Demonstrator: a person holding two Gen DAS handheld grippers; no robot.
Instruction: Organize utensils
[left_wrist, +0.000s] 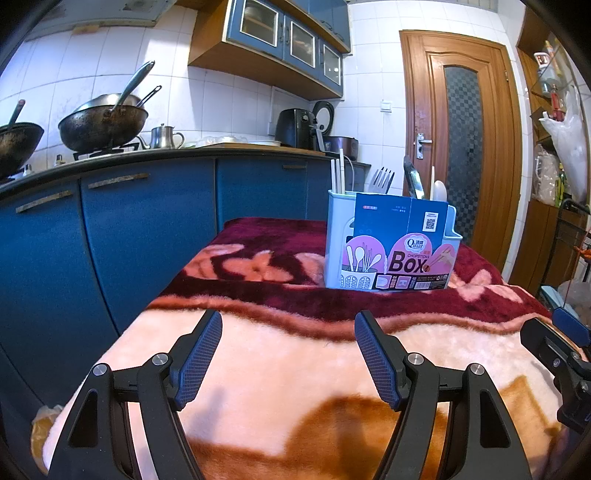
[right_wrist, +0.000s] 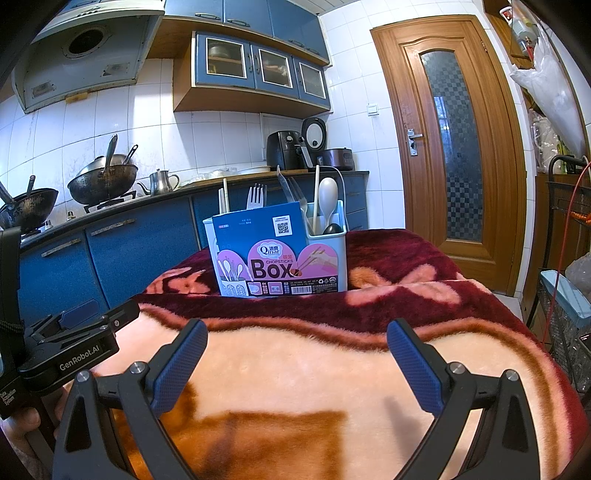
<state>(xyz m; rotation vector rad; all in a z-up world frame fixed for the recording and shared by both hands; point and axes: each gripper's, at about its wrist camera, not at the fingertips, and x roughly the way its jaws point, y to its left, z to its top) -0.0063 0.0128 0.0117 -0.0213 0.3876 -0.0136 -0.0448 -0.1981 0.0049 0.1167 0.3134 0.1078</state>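
Utensils all stand in the box ahead of my jaws (both wide open, empty); nothing left.

Bare blanket leads up to utensil box.

Utensils upright in holder

The utensil holder wears a card sleeve printed "Qinar", "CHOPSTICKS" and "Box", beside a QR code; the left gripper body reads "GenRobot.AI"
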